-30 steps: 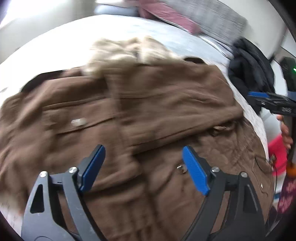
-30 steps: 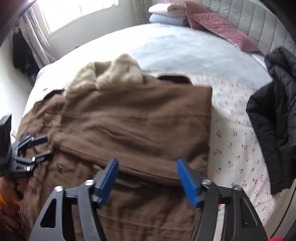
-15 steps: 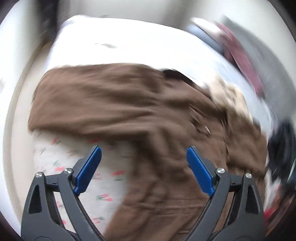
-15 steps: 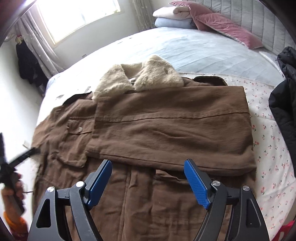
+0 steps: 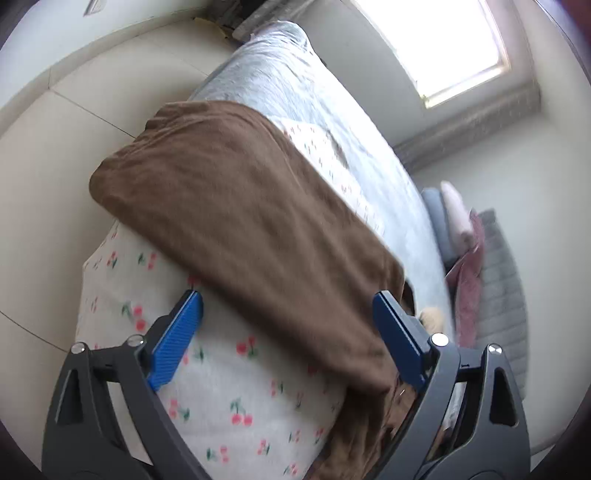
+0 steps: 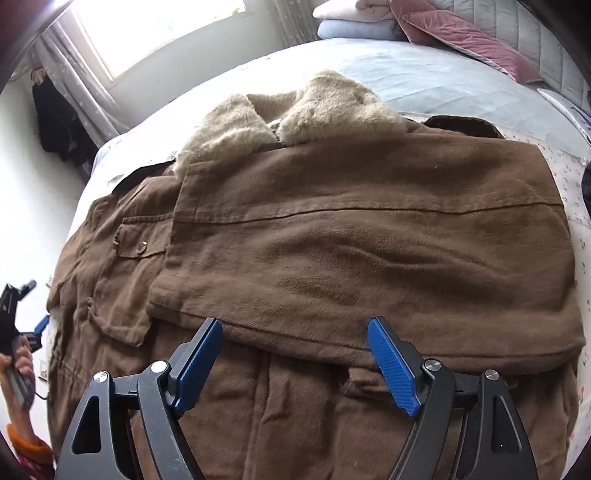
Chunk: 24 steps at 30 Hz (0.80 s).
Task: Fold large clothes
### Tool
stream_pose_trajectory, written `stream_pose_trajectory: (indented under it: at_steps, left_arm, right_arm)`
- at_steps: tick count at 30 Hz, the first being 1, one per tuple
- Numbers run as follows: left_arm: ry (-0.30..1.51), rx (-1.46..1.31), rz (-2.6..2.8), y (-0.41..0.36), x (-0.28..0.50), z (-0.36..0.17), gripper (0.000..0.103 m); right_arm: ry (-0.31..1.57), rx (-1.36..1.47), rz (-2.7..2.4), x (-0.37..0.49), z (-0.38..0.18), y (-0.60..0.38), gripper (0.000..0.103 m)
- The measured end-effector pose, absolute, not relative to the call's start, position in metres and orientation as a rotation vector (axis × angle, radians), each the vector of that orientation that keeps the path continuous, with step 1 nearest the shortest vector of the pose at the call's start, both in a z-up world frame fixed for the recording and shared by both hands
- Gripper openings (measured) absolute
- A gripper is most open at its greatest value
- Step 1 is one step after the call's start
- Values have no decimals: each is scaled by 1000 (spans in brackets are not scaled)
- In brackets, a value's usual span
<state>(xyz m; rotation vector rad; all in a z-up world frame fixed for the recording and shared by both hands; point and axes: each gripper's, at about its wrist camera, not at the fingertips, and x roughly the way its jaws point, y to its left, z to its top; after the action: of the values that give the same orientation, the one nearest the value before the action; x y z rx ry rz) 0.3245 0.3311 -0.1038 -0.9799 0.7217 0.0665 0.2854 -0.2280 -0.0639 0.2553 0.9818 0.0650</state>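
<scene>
The right gripper (image 6: 295, 354) is hanging spread wide over the brown coat (image 6: 332, 236) with nothing between its blue pads; its jaws have just been opening. Just ahead of its fingertips the folded-over sleeve (image 6: 369, 258) is lying across the coat's chest, with the fur collar (image 6: 288, 114) beyond and the pink pillow (image 6: 461, 33) far off. Out to its left, a hand (image 6: 18, 369) is showing at the frame edge, mostly cut off. The left gripper (image 5: 288, 325) is also gaping empty, its jaws having just opened wider, above the cherry-print sheet (image 5: 221, 398). A second ago it was looking across the coat's front; now it is facing the other sleeve (image 5: 240, 229), stretched out ahead toward the bed's edge, slightly blurred. The coat's lower hem is running out of sight.
</scene>
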Motion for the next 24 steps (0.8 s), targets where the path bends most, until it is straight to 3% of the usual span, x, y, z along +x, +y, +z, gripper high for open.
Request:
stream_pose_trajectory:
  at_steps: [5,6,7,8,9,16,24]
  left_arm:
    - [635,-1102,99,355,336,-119,82]
    - [620,-1121,119,359,337,-121,67]
    - [630,-1121,155,361,342,-123,37]
    - [662,-1097,207,362,345,-124,18]
    - [677,-1087,218,362,347,-122,12]
    - [530,-696,216,295,343,-30,9]
    - [411,-233,-79,142,342,59,9]
  right_arm:
    - [968,281,62,287,-65,-234,82]
    - [968,283,64,287,-65,-235,82]
    - [968,286,67,288,-64,-236,82]
    - [968,290,71,288,-64,-236,82]
    - [961,300,74,288,-64,-238,82]
    - [911,362,72,291,-71,-244,86]
    - [911,412,92,289,-69,-252,86]
